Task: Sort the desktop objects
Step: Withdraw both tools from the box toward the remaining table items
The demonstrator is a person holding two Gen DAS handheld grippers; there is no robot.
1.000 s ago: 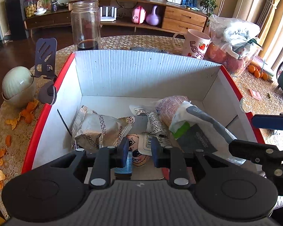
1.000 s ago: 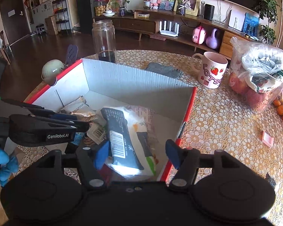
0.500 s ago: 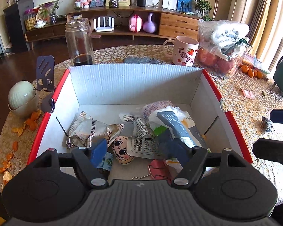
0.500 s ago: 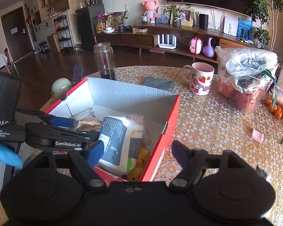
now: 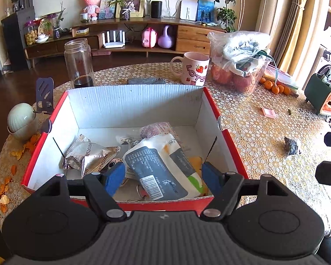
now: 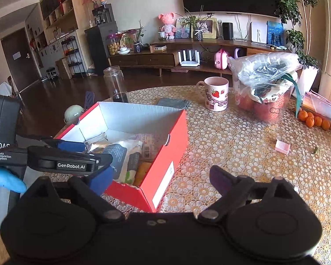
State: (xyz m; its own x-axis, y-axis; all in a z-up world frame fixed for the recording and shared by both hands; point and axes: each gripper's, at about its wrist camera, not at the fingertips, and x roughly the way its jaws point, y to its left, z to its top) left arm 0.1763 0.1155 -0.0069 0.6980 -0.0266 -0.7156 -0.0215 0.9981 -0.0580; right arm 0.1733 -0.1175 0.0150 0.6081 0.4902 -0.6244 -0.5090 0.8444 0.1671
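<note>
A red cardboard box [image 5: 132,101] [image 6: 172,145] with a white inside stands on the round table. In it lie a grey-and-white packet [image 5: 161,167] [image 6: 123,154], a silver foil snack bag [image 5: 88,156], a small doll face [image 5: 114,162] and other wrappers. My left gripper [image 5: 163,176] hovers above the box's near edge, its jaws opening, nothing held between them. My right gripper [image 6: 158,180] hangs over the box's near right corner and the tablecloth, jaws opening wide, holding nothing. The left gripper [image 6: 81,154] shows at the left of the right wrist view, held by a blue-gloved hand [image 6: 2,178].
Behind the box stand a glass jar [image 5: 79,64], a strawberry mug [image 5: 194,68] and a bag of fruit [image 5: 240,61]. A green lidded bowl [image 5: 19,119] and orange peel [image 5: 17,152] lie left. A pink block [image 5: 268,112], a dark scrap [image 5: 291,145], and tangerines [image 6: 313,119] lie right.
Both grippers opened and drew back and up from the box. The grey-and-white packet left the right gripper and now lies in the box; the small bottle at the left jaws is let go.
</note>
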